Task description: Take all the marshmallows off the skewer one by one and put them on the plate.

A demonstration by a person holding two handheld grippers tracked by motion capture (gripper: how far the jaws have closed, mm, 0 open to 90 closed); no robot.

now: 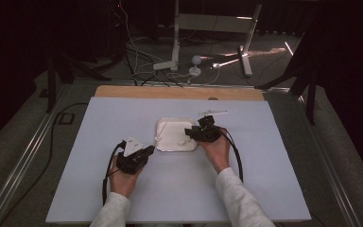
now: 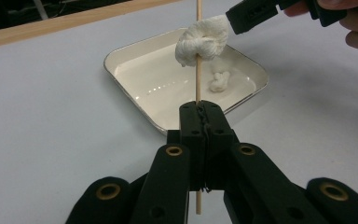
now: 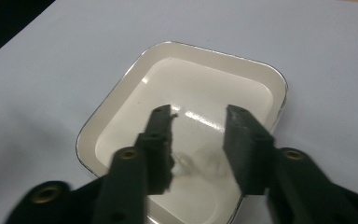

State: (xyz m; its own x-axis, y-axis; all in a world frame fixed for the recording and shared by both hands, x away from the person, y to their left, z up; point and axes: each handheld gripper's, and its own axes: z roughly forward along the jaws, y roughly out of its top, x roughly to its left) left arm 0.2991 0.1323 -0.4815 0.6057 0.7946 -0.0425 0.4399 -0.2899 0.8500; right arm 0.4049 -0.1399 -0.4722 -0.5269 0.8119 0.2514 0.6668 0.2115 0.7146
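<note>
My left gripper (image 2: 199,109) is shut on a thin wooden skewer (image 2: 197,84) that stands upright. A white soft lump (image 2: 203,43) is threaded on the skewer above the jaws. A shallow white tray (image 2: 135,100) lies behind it, with a second white lump (image 2: 220,81) inside. My right gripper (image 3: 198,116) hangs open over the tray (image 3: 270,74), and a blurred white lump (image 3: 205,161) lies on the tray floor beneath the gap. In the high view the left gripper (image 1: 139,156) is just left of the tray (image 1: 163,142) and the right gripper (image 1: 191,135) is at the tray's right edge.
A white stick-like item (image 1: 212,113) lies on the pale tabletop behind the tray. A wooden strip (image 1: 179,92) runs along the table's far edge. Cables and a white stand (image 1: 208,28) are on the floor beyond.
</note>
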